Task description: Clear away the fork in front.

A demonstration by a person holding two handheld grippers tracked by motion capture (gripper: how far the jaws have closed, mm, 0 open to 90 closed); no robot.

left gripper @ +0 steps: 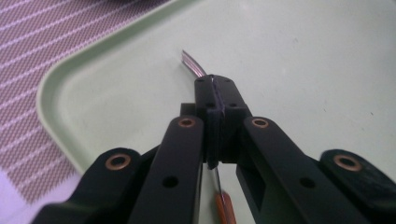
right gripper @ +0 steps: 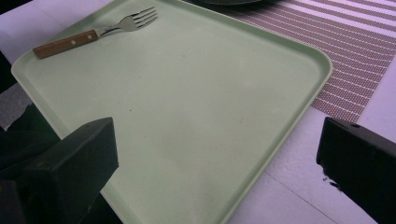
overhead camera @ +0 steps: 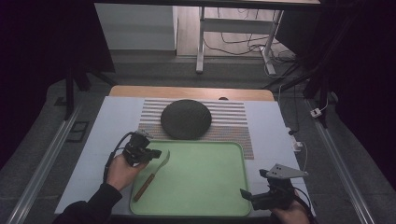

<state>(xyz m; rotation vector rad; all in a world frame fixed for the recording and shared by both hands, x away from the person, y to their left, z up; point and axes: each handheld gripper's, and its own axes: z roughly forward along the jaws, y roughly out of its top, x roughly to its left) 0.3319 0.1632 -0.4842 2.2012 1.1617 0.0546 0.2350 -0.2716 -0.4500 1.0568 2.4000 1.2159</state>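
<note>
Gripping the fork (left gripper: 194,64) by its metal neck, my left gripper (overhead camera: 152,153) has the jaws clamped shut at the tray's (overhead camera: 205,205) left-centre in the high view. Pickup looks done; carrying remains. My right gripper (overhead camera: 243,193) waits open, lower right.

Wooden-handled metal fork (overhead camera: 152,174) flat at the green tray's (overhead camera: 210,186) left edge, tines away.

Left gripper (overhead camera: 156,154) held in the left hand (overhead camera: 122,171), jaws pressed together — pointing right and slightly down. Right gripper (overhead camera: 244,193) low at the near right, jaws spread wide — right hand (overhead camera: 292,214) behind it, dark sleeve on left forearm.
</note>
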